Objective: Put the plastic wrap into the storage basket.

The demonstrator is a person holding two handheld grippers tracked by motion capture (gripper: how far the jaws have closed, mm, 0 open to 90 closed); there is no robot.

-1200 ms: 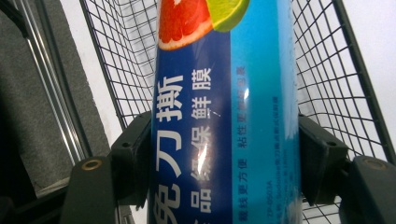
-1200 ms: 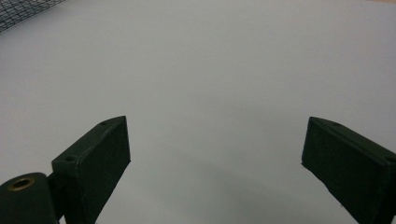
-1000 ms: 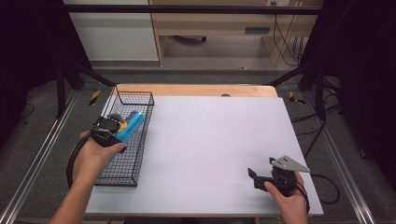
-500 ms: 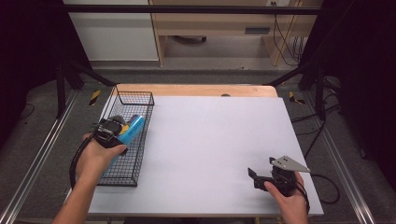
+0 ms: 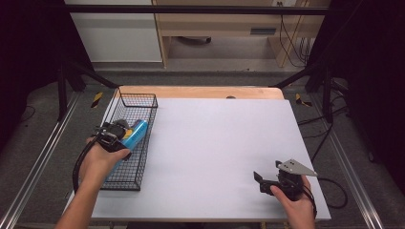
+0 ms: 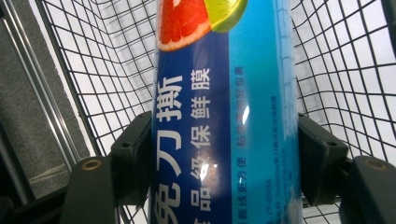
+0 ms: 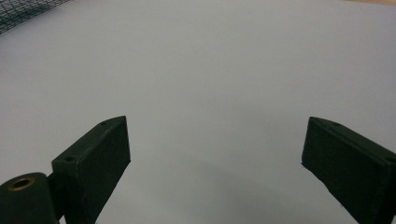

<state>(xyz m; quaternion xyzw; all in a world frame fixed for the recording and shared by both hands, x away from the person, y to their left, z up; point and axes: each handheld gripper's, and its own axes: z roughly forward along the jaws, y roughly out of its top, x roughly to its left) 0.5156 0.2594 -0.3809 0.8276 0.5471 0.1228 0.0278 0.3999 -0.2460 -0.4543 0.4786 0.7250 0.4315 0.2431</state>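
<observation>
Blue and glossy, the box [image 6: 224,116] of cling film sits clamped between the jaws of my left gripper [image 5: 116,134], one pad on each long side, and I am holding it over the wire basket [image 5: 138,177] at the table's [image 5: 215,143] left edge, roughly midway along the basket's length. In the left gripper view the mesh walls rise on both sides of the box, so it looks to be at or below the rim, but I cannot tell whether its lower end touches the basket floor. My main worry is that slick printed wrap: the pads hold only a short stretch of a long box, so if I tilt my hand it may pivot or slide through the grip. If I let go while it hangs above the floor, it could drop, bounce on the wire and come to rest leaning on a wall or poking over the rim. A corner could also snag in the mesh as I lower it, and pushing on would drag the light basket toward the table's edge. My right gripper [image 5: 264,180] rests near the table's front right corner, jaws wide apart with nothing between them, well away from the basket, so it cannot steady anything from there.
</observation>
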